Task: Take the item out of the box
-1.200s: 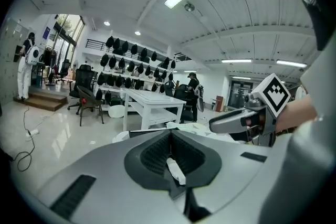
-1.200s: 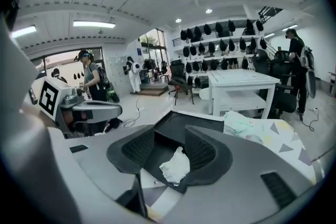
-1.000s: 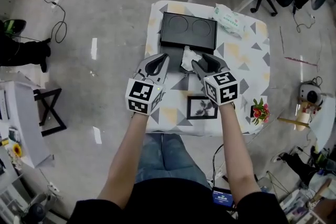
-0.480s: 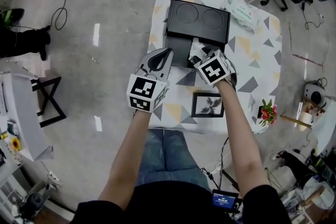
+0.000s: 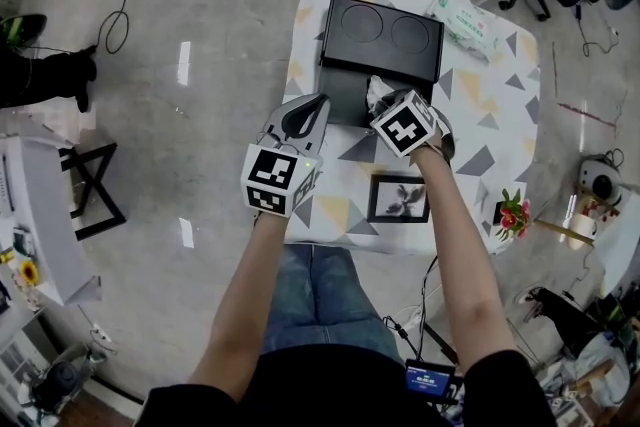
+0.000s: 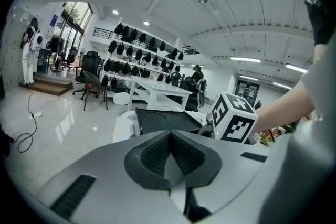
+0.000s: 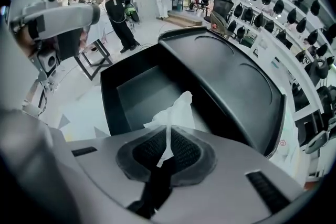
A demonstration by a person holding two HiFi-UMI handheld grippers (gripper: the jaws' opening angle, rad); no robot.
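White tissue [image 7: 177, 110] pinched in right tongs [image 7: 167, 145] over one black box [image 7: 122, 80]; left tongs [image 6: 170, 136] closed.

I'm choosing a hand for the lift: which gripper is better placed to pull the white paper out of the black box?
Right. The right gripper is shut on the white paper above the open black box; the left gripper is shut, empty, beside the box.

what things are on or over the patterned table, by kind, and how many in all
black box: 1
white paper, pinched in the right tool over the box: 1
pack of wipes: 1
picture frame: 1
pot of flowers, at the table's edge: 1
total: 5
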